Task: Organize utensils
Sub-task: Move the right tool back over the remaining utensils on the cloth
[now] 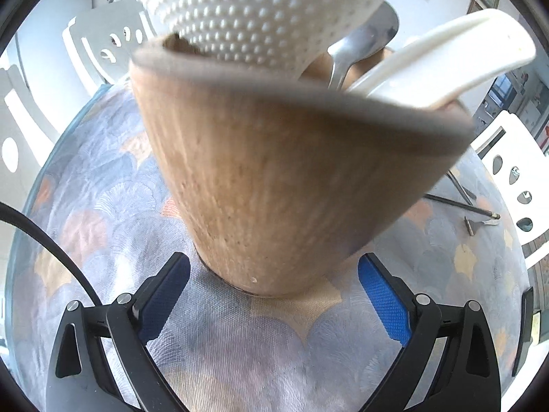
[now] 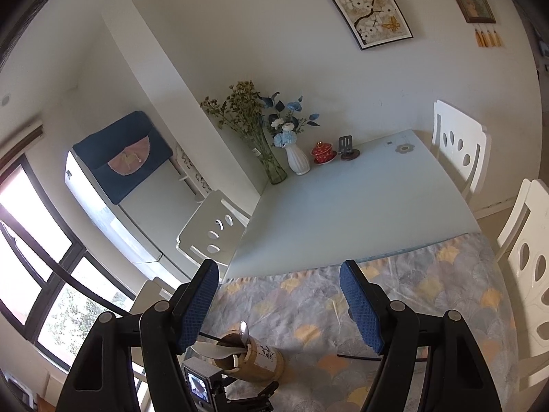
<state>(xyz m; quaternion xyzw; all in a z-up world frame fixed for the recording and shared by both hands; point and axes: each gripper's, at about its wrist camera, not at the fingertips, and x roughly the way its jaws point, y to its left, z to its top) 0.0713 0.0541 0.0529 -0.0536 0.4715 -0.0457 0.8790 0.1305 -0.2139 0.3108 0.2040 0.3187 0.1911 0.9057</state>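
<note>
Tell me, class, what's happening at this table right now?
A person is sorting utensils with a claw in each hand. The left claw is open, its fingers on either side of the base of a wooden utensil holder standing on the patterned tablecloth. The holder already contains a white spoon and a metal spoon. The right claw hangs open and empty above the table. A dark chopstick lies loose on the cloth.
</note>
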